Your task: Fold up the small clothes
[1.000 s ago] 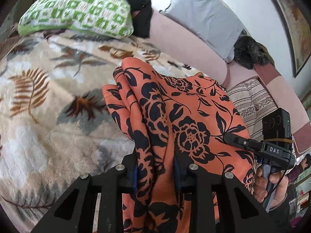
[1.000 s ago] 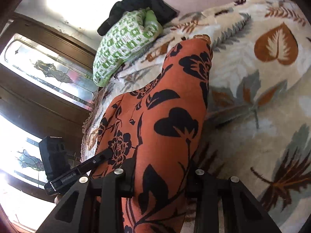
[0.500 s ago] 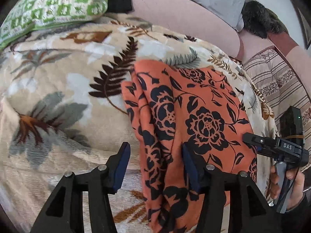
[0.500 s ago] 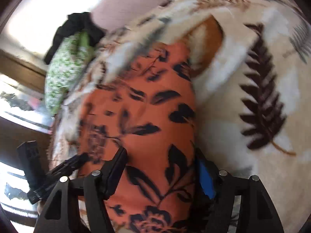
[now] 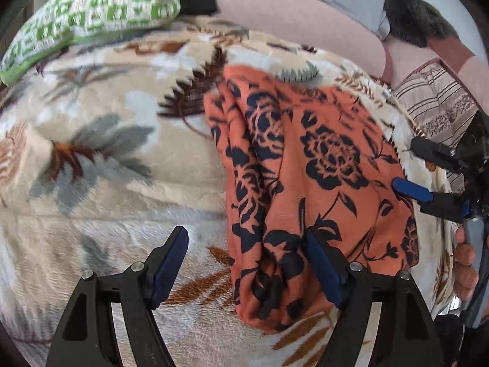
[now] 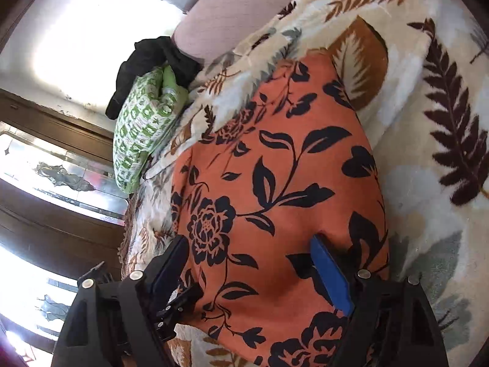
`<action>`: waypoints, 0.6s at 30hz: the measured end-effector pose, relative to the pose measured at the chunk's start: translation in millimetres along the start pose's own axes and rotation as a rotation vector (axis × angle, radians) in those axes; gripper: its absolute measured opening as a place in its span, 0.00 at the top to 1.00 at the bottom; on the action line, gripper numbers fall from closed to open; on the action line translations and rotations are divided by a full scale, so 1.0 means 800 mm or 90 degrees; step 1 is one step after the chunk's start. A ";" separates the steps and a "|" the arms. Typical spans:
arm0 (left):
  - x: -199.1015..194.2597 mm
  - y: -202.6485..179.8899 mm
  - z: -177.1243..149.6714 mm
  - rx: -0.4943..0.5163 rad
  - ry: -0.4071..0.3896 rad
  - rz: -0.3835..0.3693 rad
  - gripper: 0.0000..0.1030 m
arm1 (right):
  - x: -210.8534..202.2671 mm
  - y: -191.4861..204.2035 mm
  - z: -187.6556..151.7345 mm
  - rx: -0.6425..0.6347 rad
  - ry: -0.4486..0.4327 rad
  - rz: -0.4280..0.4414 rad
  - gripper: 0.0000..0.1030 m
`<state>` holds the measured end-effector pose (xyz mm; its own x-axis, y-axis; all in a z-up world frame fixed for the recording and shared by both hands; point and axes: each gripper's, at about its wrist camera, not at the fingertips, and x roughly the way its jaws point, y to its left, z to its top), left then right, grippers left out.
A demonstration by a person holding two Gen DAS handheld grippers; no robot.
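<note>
Already the cloth (image 5: 308,183) lies folded on the bed (image 5: 107,189), at 12 o'clock from both tongs, left (image 5: 246,264) and right (image 6: 252,270), just opened, gripping nothing; perhaps another fold remains.

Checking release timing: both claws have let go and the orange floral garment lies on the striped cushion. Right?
Not quite. The orange floral garment lies on the leaf-print blanket, as the left wrist view shows. The left claw and right claw are open.
</note>
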<state>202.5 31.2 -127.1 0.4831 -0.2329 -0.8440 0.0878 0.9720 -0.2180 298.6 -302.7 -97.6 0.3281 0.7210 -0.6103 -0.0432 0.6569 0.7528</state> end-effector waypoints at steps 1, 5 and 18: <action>-0.007 -0.003 0.003 0.008 -0.013 0.011 0.23 | -0.009 0.012 0.004 -0.015 -0.009 0.019 0.18; 0.007 -0.009 0.003 0.045 0.000 0.043 0.22 | -0.028 0.014 0.026 -0.041 -0.070 0.031 0.12; -0.105 0.001 -0.037 0.019 -0.122 0.056 0.18 | -0.092 0.064 -0.067 -0.106 -0.107 -0.040 0.05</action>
<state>136.0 51.0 -71.0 0.6463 -0.1398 -0.7502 0.0622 0.9894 -0.1309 221.5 -310.2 -27.2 0.4869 0.6394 -0.5951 -0.1684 0.7372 0.6543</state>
